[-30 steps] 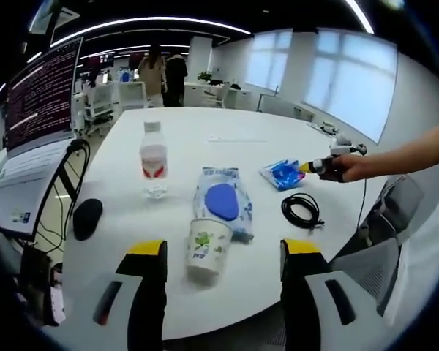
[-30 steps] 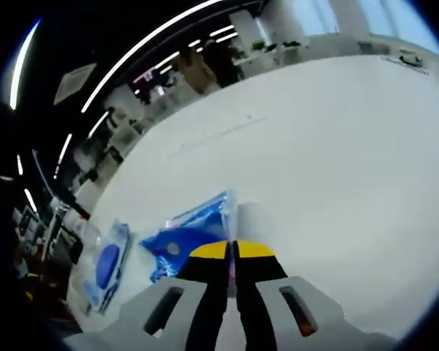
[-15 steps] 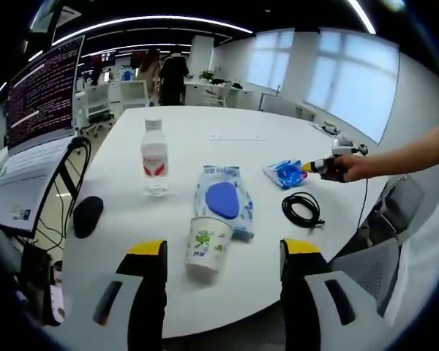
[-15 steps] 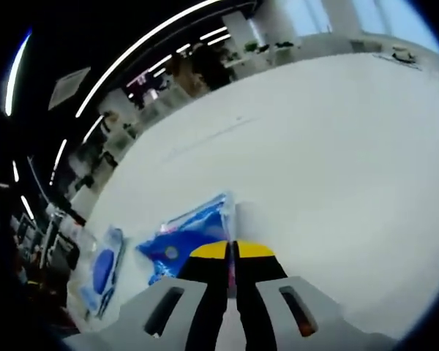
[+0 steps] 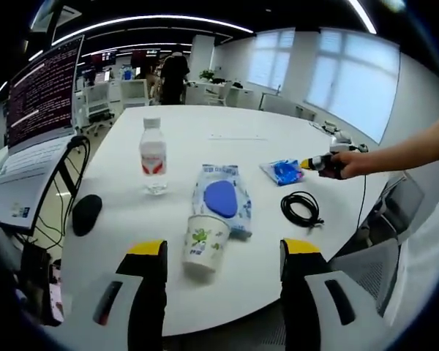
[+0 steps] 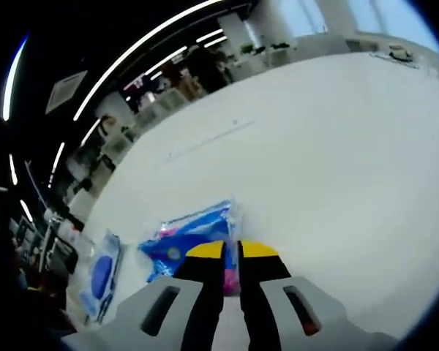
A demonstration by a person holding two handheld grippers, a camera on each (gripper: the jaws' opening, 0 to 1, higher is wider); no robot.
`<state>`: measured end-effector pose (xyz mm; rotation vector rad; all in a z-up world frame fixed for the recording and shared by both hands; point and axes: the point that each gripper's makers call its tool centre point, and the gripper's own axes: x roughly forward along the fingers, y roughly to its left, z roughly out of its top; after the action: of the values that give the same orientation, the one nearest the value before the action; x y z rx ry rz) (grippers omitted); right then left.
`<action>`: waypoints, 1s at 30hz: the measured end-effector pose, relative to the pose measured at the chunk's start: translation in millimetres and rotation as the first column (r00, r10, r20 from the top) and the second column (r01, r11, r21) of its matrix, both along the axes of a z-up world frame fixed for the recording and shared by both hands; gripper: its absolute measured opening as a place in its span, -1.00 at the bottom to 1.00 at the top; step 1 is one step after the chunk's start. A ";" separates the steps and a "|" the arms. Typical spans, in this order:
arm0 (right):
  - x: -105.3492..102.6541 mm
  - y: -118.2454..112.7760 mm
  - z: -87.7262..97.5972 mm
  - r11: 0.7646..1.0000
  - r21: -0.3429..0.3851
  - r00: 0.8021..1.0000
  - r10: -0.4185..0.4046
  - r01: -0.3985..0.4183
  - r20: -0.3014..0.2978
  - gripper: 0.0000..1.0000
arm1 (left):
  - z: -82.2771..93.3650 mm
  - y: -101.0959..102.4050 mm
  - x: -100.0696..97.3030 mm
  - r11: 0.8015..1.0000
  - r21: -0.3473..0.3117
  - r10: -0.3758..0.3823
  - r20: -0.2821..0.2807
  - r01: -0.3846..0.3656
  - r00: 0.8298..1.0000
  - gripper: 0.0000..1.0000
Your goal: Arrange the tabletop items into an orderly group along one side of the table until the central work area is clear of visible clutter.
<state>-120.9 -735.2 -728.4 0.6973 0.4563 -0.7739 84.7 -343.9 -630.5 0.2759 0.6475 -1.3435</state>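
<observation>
The right gripper (image 6: 231,252) has its yellow-tipped jaws drawn nearly together on the near edge of a small blue packet (image 6: 186,238), with a strip of pink showing in the narrow gap between them. The grip sits at the packet's edge, and the body of the packet lies flat on the white table (image 6: 336,161); this reads as a pinch taken to drag or lift the packet toward the other items, though that is a judgement only.

The left gripper (image 5: 219,252) hangs over the near table edge, jaws wide apart and holding nothing. A paper cup (image 5: 205,245) printed in green stands between and just beyond them, which suggests it is the next item in line for that hand.

The left gripper view gives the overall layout: a clear water bottle (image 5: 153,157) with a red label, upright; a blue wet-wipes pack (image 5: 221,197) lying flat and touching the cup's far side; a coil of black cable (image 5: 301,208); a black computer mouse (image 5: 86,214) near the left edge. The items are still spread over the central area. It also shows the person's hand (image 5: 344,164) reaching the right gripper to the packet.

The right gripper view supplies the close detail of the pinch, and the wet-wipes pack appears there at lower left, well apart from the packet.
</observation>
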 end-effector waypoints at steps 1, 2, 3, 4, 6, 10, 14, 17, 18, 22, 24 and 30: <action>-0.4 0.4 -0.2 1.000 -0.001 1.000 0.005 -0.005 -0.002 -0.87 | -0.1 -0.6 -0.6 1.000 0.000 -0.001 0.001 0.001 1.000 0.25; -1.7 0.3 -0.8 1.000 -0.002 1.000 0.010 -0.010 -0.007 -0.86 | -0.4 -1.7 -1.4 1.000 0.000 -0.002 0.001 0.002 1.000 0.25; -2.7 0.3 -1.1 1.000 -0.002 1.000 0.013 -0.013 -0.009 -0.85 | -0.6 -2.4 -2.3 1.000 0.000 -0.003 0.000 0.003 1.000 0.24; -3.5 0.7 -1.1 1.000 -0.001 1.000 0.015 -0.015 -0.010 -0.84 | -1.1 -3.6 -3.2 1.000 0.000 -0.003 -0.001 0.003 1.000 0.24; -3.9 2.7 -0.1 0.999 -0.008 0.999 0.036 -0.036 -0.018 -0.84 | -2.6 -5.4 -4.3 1.000 0.001 -0.006 -0.002 0.006 1.000 0.24; -2.7 6.2 2.4 0.997 -0.022 0.996 0.076 -0.077 -0.040 -0.83 | -4.4 -10.2 -8.4 1.000 0.003 -0.016 -0.005 0.016 1.000 0.24; 2.4 10.2 7.3 0.991 -0.042 0.991 0.123 -0.125 -0.054 -0.81 | -6.8 -13.8 -9.0 1.000 0.001 -0.021 -0.010 0.021 1.000 0.24; 7.3 14.2 10.6 0.987 -0.050 0.987 0.151 -0.154 -0.057 -0.80 | -8.2 -16.5 -9.2 1.000 0.004 -0.028 -0.010 0.028 1.000 0.24; 9.9 16.1 11.5 0.984 -0.057 0.984 0.168 -0.171 -0.063 -0.80 | -8.9 -17.4 -8.8 1.000 0.004 -0.030 -0.011 0.030 0.999 0.24; 18.7 22.7 14.3 0.975 -0.067 0.976 0.207 -0.212 -0.069 -0.79 | -9.8 -19.0 -9.3 0.999 0.007 -0.036 -0.013 0.036 0.999 0.24; 23.7 26.3 14.8 0.970 -0.069 0.971 0.227 -0.232 -0.072 -0.78 | -10.1 -19.9 -10.4 0.999 0.007 -0.038 -0.016 0.038 0.999 0.24; 43.1 41.6 14.7 0.942 -0.077 0.943 0.317 -0.325 -0.099 -0.77 | -13.8 -24.7 -13.2 0.999 0.011 -0.043 -0.021 0.043 0.999 0.22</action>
<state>-77.8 -693.5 -713.7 0.4877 0.5918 -0.5126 71.5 -368.5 -644.3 0.2872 0.6703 -1.3859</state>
